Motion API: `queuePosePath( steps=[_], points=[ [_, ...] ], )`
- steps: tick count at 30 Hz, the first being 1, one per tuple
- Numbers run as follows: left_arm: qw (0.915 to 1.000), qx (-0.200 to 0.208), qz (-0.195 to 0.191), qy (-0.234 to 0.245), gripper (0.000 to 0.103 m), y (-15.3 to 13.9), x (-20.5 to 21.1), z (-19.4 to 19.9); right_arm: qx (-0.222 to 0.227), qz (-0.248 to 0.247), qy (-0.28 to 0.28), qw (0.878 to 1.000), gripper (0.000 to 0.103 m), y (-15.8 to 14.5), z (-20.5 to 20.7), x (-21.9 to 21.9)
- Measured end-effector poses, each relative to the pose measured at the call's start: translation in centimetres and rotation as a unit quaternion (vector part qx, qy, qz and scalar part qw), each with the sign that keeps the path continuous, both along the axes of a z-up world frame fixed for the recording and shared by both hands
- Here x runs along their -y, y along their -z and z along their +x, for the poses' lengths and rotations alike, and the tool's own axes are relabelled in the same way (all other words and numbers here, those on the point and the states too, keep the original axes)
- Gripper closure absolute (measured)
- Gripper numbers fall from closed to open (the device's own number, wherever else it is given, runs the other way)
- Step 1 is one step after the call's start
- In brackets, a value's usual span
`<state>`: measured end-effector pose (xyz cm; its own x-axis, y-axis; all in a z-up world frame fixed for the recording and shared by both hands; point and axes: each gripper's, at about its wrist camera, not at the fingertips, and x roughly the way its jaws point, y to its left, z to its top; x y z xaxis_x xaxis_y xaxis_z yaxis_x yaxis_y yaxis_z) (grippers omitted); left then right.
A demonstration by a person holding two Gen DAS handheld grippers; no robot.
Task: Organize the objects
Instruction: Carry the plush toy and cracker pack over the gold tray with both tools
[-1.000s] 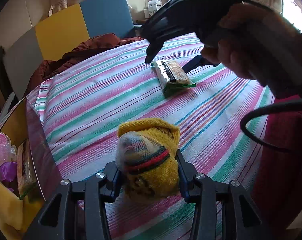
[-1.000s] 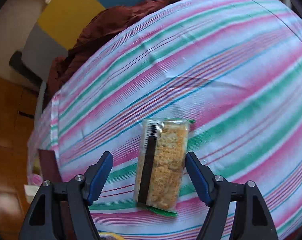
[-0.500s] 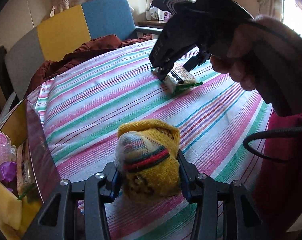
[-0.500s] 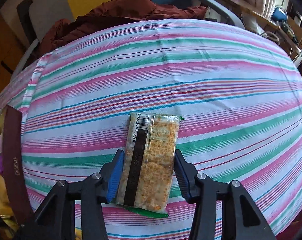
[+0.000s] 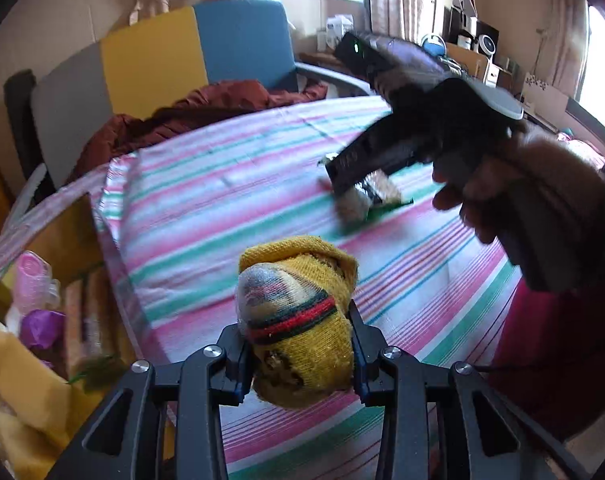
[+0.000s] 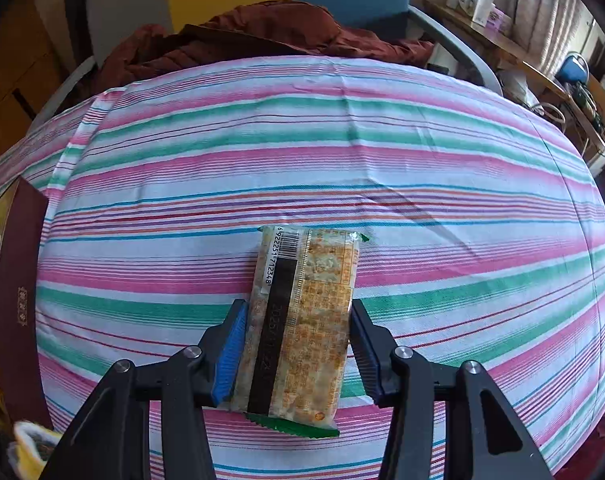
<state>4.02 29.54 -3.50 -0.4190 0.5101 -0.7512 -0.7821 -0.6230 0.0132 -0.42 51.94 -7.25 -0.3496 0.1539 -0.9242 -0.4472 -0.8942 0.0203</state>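
Observation:
A rolled yellow sock (image 5: 302,320) with red, green and grey stripes sits between the pads of my left gripper (image 5: 298,356), which is shut on it just above the striped tablecloth (image 5: 230,200). My right gripper (image 6: 296,344) is shut on a clear cracker packet (image 6: 302,320) with a black strip, a barcode and green ends. In the left wrist view that packet (image 5: 366,200) shows farther out on the table under the right gripper (image 5: 354,168), held by a person's hand (image 5: 514,192).
An open box (image 5: 42,320) with a dark red flap stands at the table's left edge, holding pink and purple items and yellow cloth. Its flap (image 6: 18,300) shows in the right wrist view. A brown garment (image 6: 262,36) lies on a grey, yellow and blue seat (image 5: 154,56) behind the table.
My right gripper came down over the cracker packet, rolled and shut on it. My left gripper squeezed tighter on the sock and lifted it a little off the cloth.

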Motion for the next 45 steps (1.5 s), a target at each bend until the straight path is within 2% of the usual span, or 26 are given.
queuePosePath(
  steps=[14,21,26,32,38,45],
  points=[
    [0.9982,-0.014,0.024,-0.054,0.064,-3.4,4.5,-0.3,-0.029,0.019,-0.042,0.999,0.053,-0.9,-1.2,2.7],
    [0.994,-0.006,0.035,-0.103,0.064,-3.7,8.3,-1.9,-0.038,0.019,-0.053,0.998,0.053,-1.2,-1.1,3.6],
    [0.9881,0.003,0.049,-0.146,0.064,-3.9,12.1,-3.6,-0.024,0.022,-0.063,0.997,0.053,-0.6,-1.4,4.6],
    [0.9751,0.012,0.065,-0.211,0.064,-4.1,18.2,-5.7,0.004,0.021,-0.068,0.997,0.053,0.3,-1.8,5.5],
    [0.9615,0.028,0.082,-0.261,0.064,-3.7,23.7,-6.5,-0.051,-0.028,-0.084,0.995,0.053,-2.7,-1.0,8.5],
    [0.9551,0.059,0.131,-0.259,0.064,-3.8,26.2,-6.1,-0.141,-0.091,-0.162,0.973,0.053,-7.2,-0.9,17.0]
  ],
)
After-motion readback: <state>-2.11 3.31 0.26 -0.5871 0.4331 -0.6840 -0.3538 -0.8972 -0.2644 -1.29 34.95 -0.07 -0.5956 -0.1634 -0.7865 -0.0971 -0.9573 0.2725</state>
